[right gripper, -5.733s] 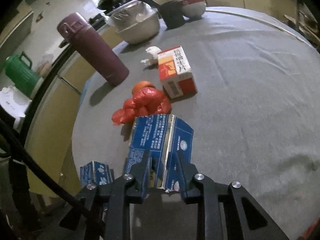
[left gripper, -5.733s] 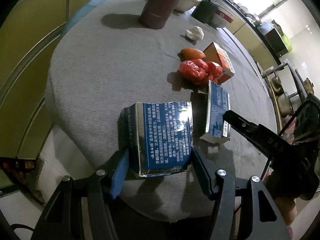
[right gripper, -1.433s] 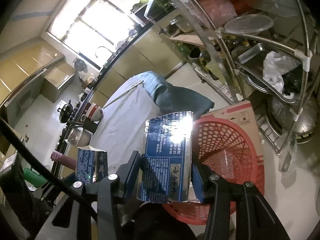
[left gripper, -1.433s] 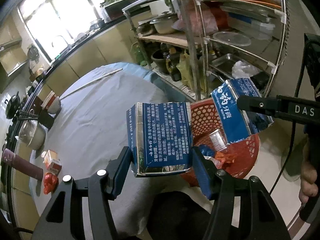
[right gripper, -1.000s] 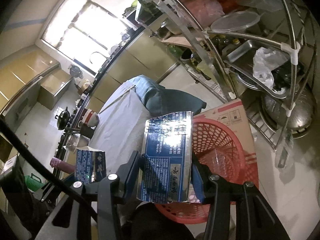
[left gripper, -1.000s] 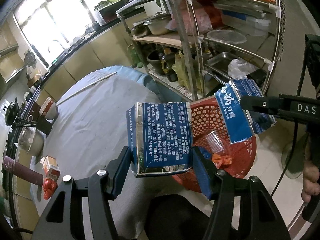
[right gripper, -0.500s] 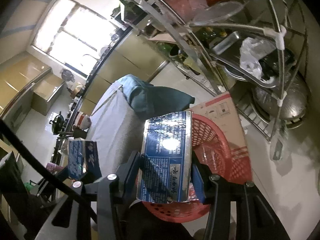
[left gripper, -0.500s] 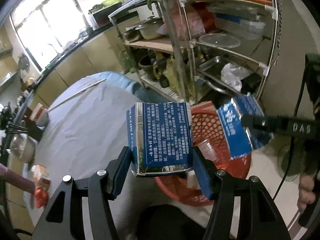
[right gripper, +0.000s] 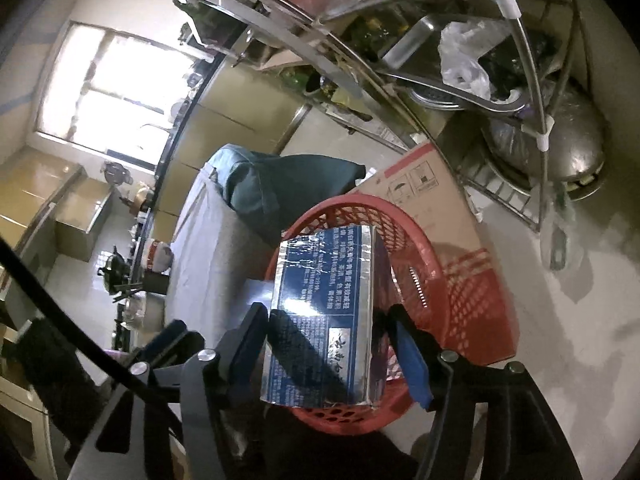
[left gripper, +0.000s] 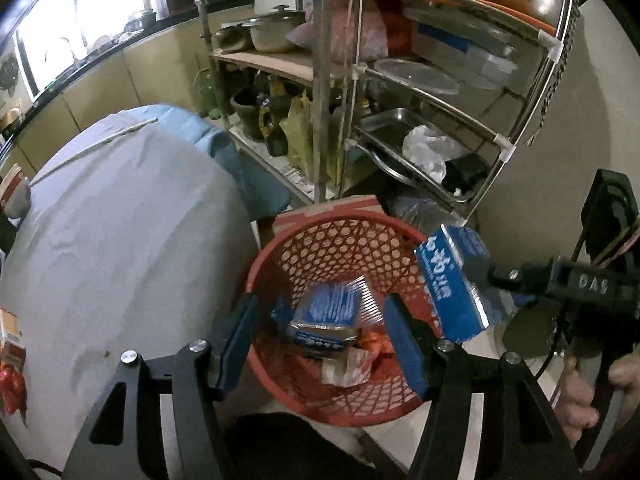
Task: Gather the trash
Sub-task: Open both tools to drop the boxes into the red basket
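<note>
Kitchen floor, red mesh basket (left gripper: 256,280) lower centre — left hand-held gripper (left gripper: 324,344) opening, empty, its blue carton (left gripper: 324,316) dropped straight below; right hand-held gripper (right gripper: 332,356) opening, second blue carton (right gripper: 320,312) between loosening jaws, long axis pointing into basket.

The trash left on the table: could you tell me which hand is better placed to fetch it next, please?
Left. The left gripper is opening its jaws on nothing, the first carton already in the basket; the table lies beside it. The right gripper is opening its jaws around a second carton.

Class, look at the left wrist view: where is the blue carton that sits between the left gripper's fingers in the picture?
The blue carton lies inside the red mesh basket on the floor, right of the cloth-covered table, clear of the opening left gripper.
</note>
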Demonstrator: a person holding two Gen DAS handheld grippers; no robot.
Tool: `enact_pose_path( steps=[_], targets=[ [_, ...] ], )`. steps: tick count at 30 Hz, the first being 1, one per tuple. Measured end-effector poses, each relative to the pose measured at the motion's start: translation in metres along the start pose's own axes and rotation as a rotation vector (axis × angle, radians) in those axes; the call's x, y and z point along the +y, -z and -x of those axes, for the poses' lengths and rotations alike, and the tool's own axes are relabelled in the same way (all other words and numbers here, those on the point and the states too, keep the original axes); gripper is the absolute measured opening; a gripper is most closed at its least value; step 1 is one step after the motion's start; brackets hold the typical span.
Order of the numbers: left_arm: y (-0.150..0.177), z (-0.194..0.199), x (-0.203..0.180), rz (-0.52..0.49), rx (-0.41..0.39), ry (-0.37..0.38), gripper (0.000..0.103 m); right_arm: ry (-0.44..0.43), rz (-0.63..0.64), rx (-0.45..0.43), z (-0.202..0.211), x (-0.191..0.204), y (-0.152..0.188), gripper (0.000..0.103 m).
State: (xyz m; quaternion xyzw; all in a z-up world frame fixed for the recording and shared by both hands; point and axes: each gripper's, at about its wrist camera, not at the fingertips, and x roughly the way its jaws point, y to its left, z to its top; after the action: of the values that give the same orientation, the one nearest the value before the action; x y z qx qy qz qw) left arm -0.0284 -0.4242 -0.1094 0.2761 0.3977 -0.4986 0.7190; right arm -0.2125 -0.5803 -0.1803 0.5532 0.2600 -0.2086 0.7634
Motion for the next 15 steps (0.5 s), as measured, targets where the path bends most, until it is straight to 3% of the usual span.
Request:
enact_pose_path(
  steps=[8,15],
  targets=[
    [0.020,0.040,0.021,-0.004,-0.072,-0.106,0.072,-0.014,0.058,-0.018,0.001,0.031,0.009,0.069],
    [0.043,0.091,0.067,0.069,-0.177,-0.325,0.075,-0.052,0.157,-0.101,0.014,0.073,0.021,0.069]
  ],
)
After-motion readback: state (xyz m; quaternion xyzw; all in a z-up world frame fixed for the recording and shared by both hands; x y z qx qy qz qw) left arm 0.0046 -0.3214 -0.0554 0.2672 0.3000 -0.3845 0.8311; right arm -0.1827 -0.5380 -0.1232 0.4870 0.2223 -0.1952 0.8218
